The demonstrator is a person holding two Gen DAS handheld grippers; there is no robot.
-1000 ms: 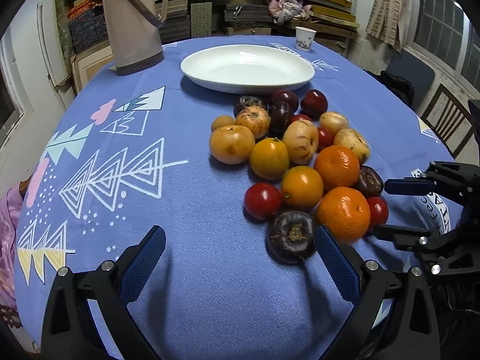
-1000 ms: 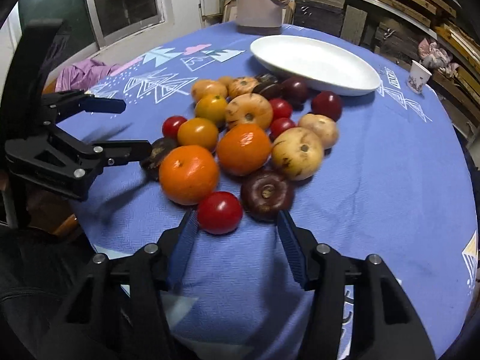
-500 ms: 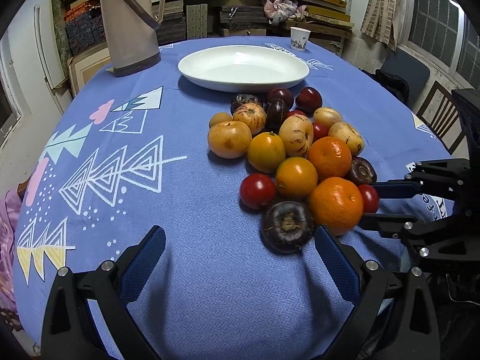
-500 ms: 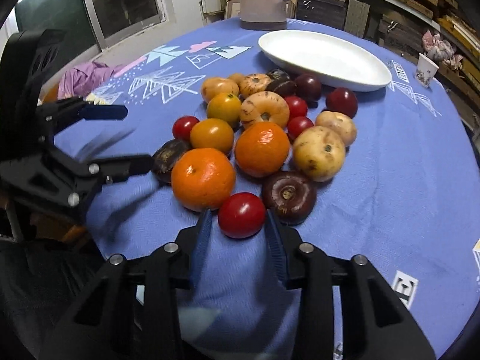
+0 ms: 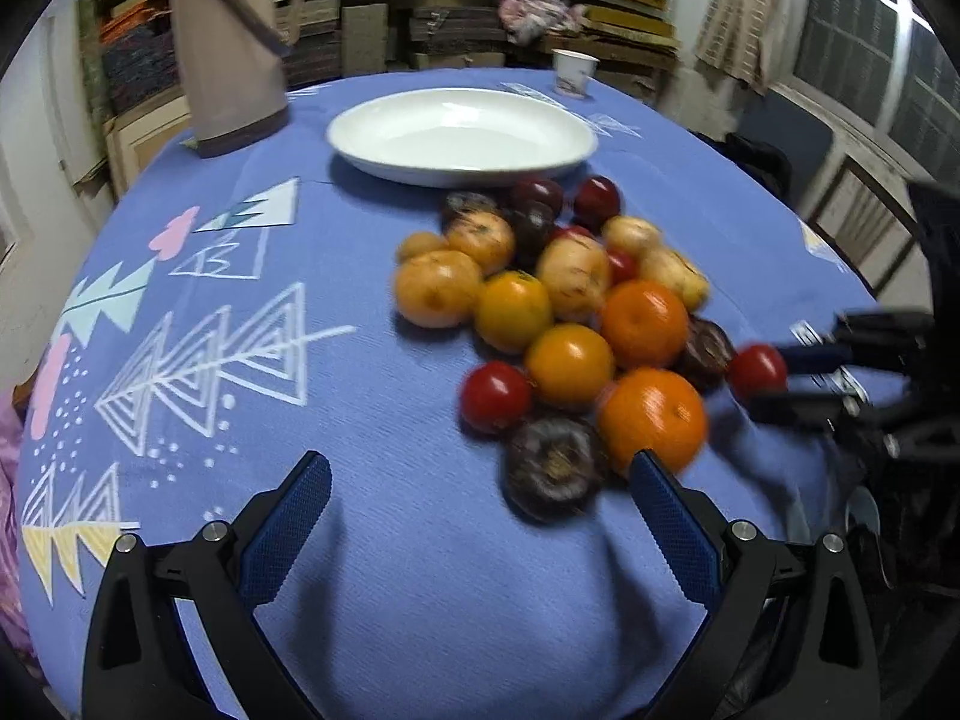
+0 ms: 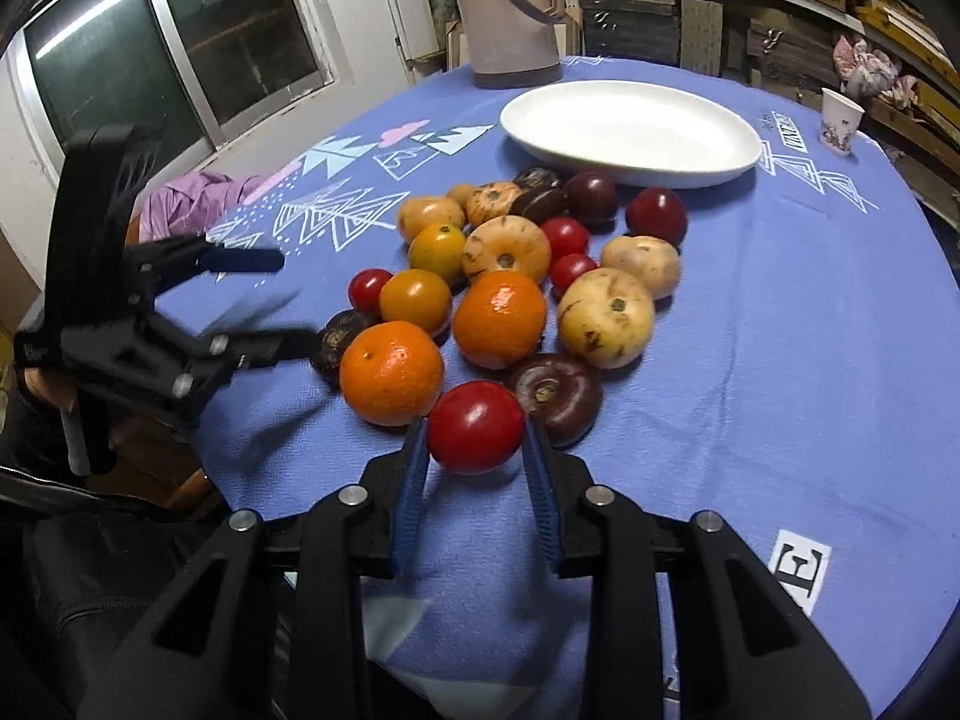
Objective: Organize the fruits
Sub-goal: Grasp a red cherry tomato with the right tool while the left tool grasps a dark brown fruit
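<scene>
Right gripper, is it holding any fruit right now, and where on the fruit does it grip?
Yes: the right gripper has a red tomato between its closing jaws, pads on its two opposite sides. The left gripper is open and holds nothing.

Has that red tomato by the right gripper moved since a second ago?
Yes. The red tomato sat beside the dark fruit; now it sits nearer the camera, between the closing right gripper's fingers.

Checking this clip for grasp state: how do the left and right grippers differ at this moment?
The left gripper stands wide open with only tablecloth between its fingers; the right gripper is closing, with a red tomato between its pads. The left gripper sits short of the fruit pile, near a dark purple fruit; the right gripper is at the pile's edge. Both have black frames and blue pads.
</scene>
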